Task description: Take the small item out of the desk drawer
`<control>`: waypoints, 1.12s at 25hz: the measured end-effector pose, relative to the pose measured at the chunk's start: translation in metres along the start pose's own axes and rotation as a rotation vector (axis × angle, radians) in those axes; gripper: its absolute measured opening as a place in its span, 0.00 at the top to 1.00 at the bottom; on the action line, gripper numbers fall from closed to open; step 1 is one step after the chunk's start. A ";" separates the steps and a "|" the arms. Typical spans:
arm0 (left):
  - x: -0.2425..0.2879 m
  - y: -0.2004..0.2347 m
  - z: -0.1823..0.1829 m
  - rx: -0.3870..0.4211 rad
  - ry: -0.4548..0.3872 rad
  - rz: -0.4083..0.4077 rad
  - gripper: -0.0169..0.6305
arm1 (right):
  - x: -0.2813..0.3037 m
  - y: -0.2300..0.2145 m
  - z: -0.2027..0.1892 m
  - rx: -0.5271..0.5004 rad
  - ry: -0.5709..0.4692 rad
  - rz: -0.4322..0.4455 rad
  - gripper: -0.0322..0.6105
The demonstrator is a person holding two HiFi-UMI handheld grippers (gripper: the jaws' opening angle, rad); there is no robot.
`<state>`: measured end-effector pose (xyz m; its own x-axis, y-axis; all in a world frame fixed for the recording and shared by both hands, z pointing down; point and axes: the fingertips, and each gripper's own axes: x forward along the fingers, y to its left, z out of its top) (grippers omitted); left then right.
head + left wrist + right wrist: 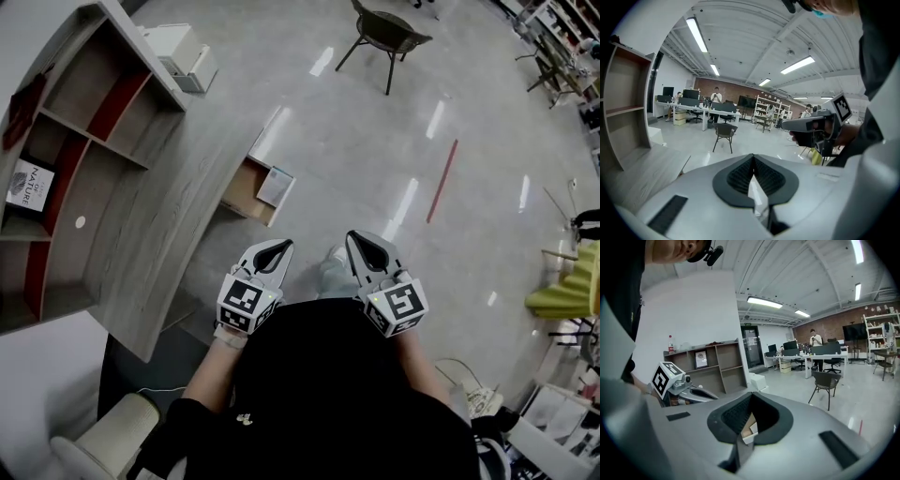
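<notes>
Seen from the head camera, a person in a black top [328, 394] holds the left gripper [284, 247] and the right gripper [353, 236] side by side above a grey floor, both short of the curved wooden desk [159, 225] at left. Each tool's jaws are pressed together and pinch nothing. The desk's drawer [246, 190] stands pulled out, well apart from both tips, and a pale flat item [277, 185] lies toward its right end in the picture. What the item is cannot be made out at this size, and the desk edge cuts off the drawer's inner part. The black top blocks the floor nearest the camera. A shelf unit [103, 122] adjoins the desk, a chair [384, 33] stands on the floor beyond, and a red strip [442, 181] marks the floor at right. In the left gripper view, the dark pads meet at their tips, and the slit below them shows only a pale sliver too narrow to identify. The gripper's own grey body blocks the drawer, the desk top shows at lower left, and the right gripper appears side-on at right. In the right gripper view, the pads likewise touch at their tips, empty. Through the gap beneath them a sliver of brown drawer and the pale item peeks out, the rest masked by the gripper body. The left gripper is at lower left, its tips hidden behind that body.
</notes>
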<state>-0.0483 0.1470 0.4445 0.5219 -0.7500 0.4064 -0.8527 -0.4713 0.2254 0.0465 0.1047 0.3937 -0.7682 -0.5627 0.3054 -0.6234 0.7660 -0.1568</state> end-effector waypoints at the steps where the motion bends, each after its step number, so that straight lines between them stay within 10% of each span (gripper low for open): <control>1: 0.013 0.003 0.006 -0.003 0.003 0.017 0.96 | 0.006 -0.012 0.007 0.003 0.004 0.014 0.95; 13: 0.113 0.040 0.039 -0.032 0.091 0.213 0.96 | 0.051 -0.119 0.030 -0.013 0.050 0.190 0.95; 28: 0.152 0.153 -0.013 -0.076 0.247 0.220 0.96 | 0.145 -0.128 0.021 -0.026 0.206 0.198 0.95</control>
<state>-0.0997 -0.0328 0.5519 0.3114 -0.6904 0.6530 -0.9485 -0.2676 0.1694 0.0119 -0.0815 0.4388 -0.8274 -0.3282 0.4557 -0.4580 0.8640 -0.2094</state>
